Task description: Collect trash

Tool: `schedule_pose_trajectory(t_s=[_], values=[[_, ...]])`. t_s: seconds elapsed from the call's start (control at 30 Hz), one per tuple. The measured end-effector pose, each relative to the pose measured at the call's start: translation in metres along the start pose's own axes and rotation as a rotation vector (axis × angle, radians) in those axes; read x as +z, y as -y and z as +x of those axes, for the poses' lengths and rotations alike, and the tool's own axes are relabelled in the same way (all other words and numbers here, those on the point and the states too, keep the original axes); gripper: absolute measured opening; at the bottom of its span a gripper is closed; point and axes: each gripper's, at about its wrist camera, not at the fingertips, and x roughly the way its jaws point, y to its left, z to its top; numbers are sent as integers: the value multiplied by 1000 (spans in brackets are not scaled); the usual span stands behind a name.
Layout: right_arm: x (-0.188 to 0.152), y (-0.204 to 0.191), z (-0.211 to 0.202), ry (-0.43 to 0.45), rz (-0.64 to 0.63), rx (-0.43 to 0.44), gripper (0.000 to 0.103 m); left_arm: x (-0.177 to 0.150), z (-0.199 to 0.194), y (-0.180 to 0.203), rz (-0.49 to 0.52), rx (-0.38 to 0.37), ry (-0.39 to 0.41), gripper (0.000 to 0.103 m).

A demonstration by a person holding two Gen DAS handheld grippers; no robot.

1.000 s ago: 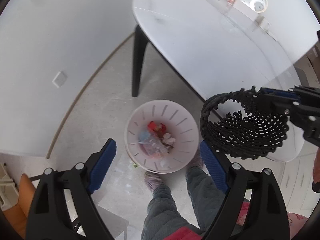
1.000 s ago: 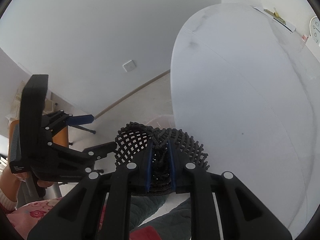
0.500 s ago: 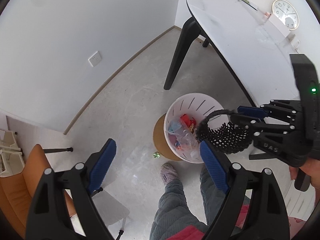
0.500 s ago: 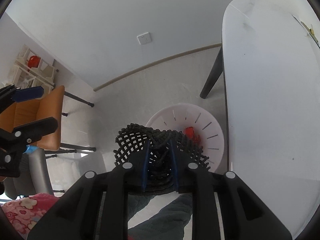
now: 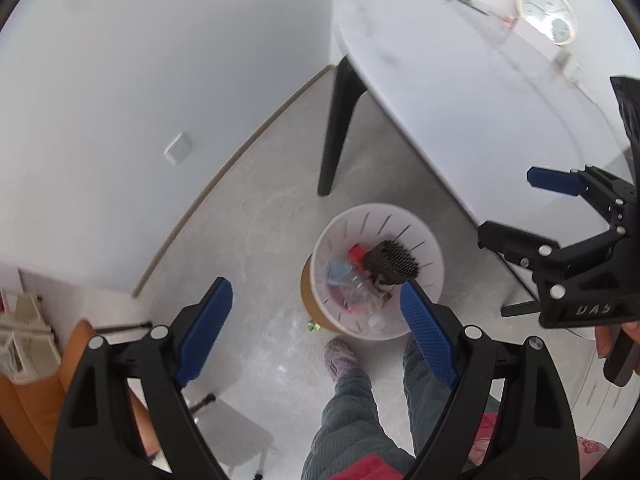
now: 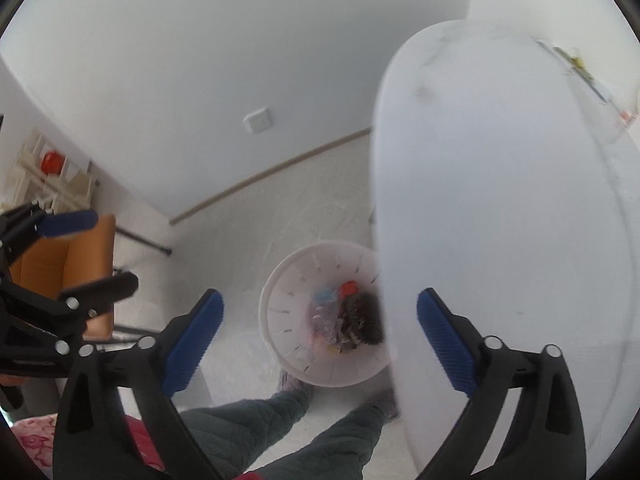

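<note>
Two hand-held grippers point steeply down over a white slotted waste bin (image 5: 378, 276) that stands on the pale stone floor (image 5: 248, 216) beside the dark leg (image 5: 338, 128) of a white oval table (image 5: 472, 92). Left gripper (image 5: 316, 334): jaws wide apart, nothing between the blue pads (image 5: 204, 332). Right gripper (image 6: 318, 338): jaws have just been opening and now stand wide, with nothing between them; in the left wrist view it appears at the right edge, above the table's rim, held by a hand (image 5: 618, 340). Black mesh net (image 5: 390, 262): no longer in any grip, it lies crumpled inside the bin on top of other rubbish, next to a red scrap (image 5: 355, 254) and a pale blue piece (image 5: 338, 270); the right wrist view shows it against the bin's table-side wall, partly hidden by the blurred table edge. A small green scrap (image 5: 312, 325) lies on the floor just beside the bin's tan base. The person's quilted grey-green trouser legs (image 5: 348, 412) and slippered feet (image 5: 340, 356) stand close to the bin. An orange chair (image 6: 66, 268) stands well apart, toward the wall with the white socket (image 5: 178, 148). A round clock (image 5: 546, 10) lies at the table's far end.
</note>
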Motion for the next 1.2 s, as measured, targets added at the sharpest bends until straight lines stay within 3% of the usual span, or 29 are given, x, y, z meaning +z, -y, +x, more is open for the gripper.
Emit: schedule_pose_trajectory(t_s=[0.17, 0.27, 0.37, 0.63, 0.8, 0.93, 1.2], values=[[-9, 59, -57, 76, 128, -96, 100, 33, -23, 62, 121, -61, 69, 82], [-22, 103, -91, 107, 214, -169, 100, 50, -36, 102, 185, -98, 109, 92], [-39, 146, -121, 128, 306, -246, 100, 70, -50, 146, 243, -143, 162, 94], [-81, 241, -180, 213, 468, -369, 100, 118, -76, 245, 313, -192, 251, 95], [-97, 286, -205, 254, 510, -399, 101, 146, -92, 292, 302, -197, 312, 95], [-100, 317, -216, 268, 516, -399, 101, 160, -95, 318, 292, -209, 309, 95], [-111, 332, -223, 280, 520, -387, 101, 166, -90, 342, 264, -200, 311, 95]])
